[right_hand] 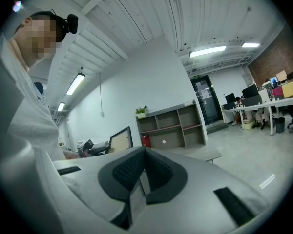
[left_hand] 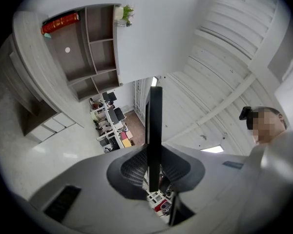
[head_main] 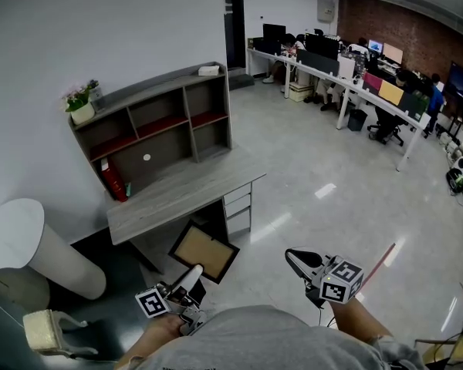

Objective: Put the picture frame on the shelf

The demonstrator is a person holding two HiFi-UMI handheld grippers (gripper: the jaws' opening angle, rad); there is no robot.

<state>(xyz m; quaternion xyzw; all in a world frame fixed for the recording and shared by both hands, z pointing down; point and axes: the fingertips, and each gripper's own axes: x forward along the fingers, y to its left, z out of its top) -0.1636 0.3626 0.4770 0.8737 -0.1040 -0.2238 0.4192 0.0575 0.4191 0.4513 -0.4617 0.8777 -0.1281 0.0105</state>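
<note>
The picture frame [head_main: 204, 251] has a dark border and a tan panel. It hangs tilted above the floor in front of the desk, with my left gripper [head_main: 193, 274] shut on its near edge. In the left gripper view the frame [left_hand: 155, 116] shows edge-on as a dark bar between the pads of the left gripper [left_hand: 154, 157]. The grey shelf [head_main: 158, 122] stands on the desk [head_main: 177, 191] against the wall, well beyond the frame. My right gripper [head_main: 293, 257] hovers to the right, jaws together, holding nothing. From the right gripper [right_hand: 145, 152] view, frame [right_hand: 119, 139] and shelf [right_hand: 171, 126] lie ahead.
A potted plant [head_main: 81, 102] sits on the shelf's top left corner, a red item [head_main: 114, 179] leans at its lower left, and a small white box [head_main: 208, 70] lies on top at the right. A white rounded seat [head_main: 31, 245] stands left. Office desks with people [head_main: 355, 75] fill the far right.
</note>
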